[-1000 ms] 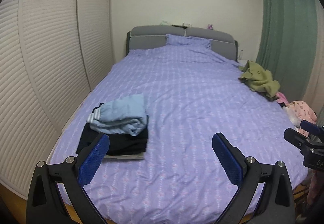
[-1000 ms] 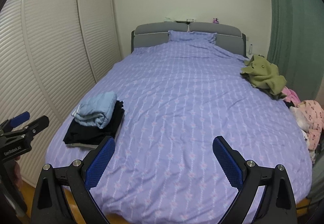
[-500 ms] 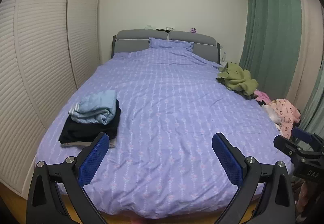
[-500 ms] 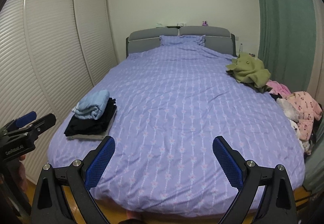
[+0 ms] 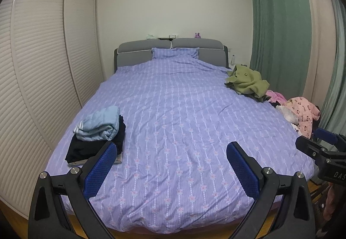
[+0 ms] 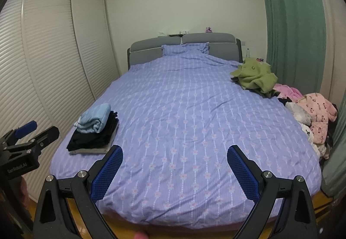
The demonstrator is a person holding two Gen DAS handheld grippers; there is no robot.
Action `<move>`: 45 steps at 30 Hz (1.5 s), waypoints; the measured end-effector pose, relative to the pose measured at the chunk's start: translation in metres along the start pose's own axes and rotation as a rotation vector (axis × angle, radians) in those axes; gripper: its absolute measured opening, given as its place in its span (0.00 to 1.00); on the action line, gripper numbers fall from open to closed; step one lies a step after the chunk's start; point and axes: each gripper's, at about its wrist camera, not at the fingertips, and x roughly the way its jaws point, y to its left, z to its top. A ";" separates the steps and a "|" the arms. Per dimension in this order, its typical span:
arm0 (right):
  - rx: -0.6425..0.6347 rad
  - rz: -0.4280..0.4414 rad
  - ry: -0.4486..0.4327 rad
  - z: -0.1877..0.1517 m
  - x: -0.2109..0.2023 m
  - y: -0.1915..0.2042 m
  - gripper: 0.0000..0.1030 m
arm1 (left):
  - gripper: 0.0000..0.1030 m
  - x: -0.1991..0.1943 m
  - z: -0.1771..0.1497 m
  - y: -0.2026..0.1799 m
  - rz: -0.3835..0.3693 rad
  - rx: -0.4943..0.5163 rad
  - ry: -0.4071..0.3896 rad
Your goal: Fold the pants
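Observation:
A stack of folded clothes, light blue pants point(image 5: 98, 124) on black garments point(image 5: 95, 146), lies at the left front of the purple bed point(image 5: 177, 122); it also shows in the right wrist view point(image 6: 95, 117). Unfolded clothes lie along the bed's right edge: an olive garment point(image 5: 246, 82) point(image 6: 255, 76) and pink garments point(image 5: 302, 111) point(image 6: 317, 115). My left gripper point(image 5: 172, 150) is open and empty, held off the foot of the bed. My right gripper point(image 6: 175, 153) is open and empty, also off the foot of the bed.
Slatted wardrobe doors point(image 5: 39, 79) run along the left. Green curtains point(image 5: 279, 29) hang at the right. A grey headboard point(image 5: 170, 48) and pillow are at the far end. Wooden floor point(image 6: 173, 232) shows below the bed's foot.
Both grippers have pulled back from the bed and risen, so the whole bed and its foot edge now show. Both stay open and empty. The clothes have not moved.

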 end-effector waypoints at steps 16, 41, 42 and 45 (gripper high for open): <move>-0.014 -0.012 -0.015 -0.001 -0.005 0.000 0.95 | 1.00 -0.005 0.002 -0.004 -0.003 -0.016 -0.012; -0.021 -0.031 -0.025 0.001 -0.007 -0.006 0.95 | 1.00 -0.001 0.005 -0.011 -0.001 0.042 -0.031; -0.021 -0.030 -0.024 0.001 -0.007 -0.006 0.95 | 1.00 -0.001 0.005 -0.011 -0.004 0.040 -0.031; -0.023 -0.032 -0.025 0.002 -0.007 -0.007 0.95 | 1.00 -0.002 0.005 -0.010 -0.004 0.037 -0.036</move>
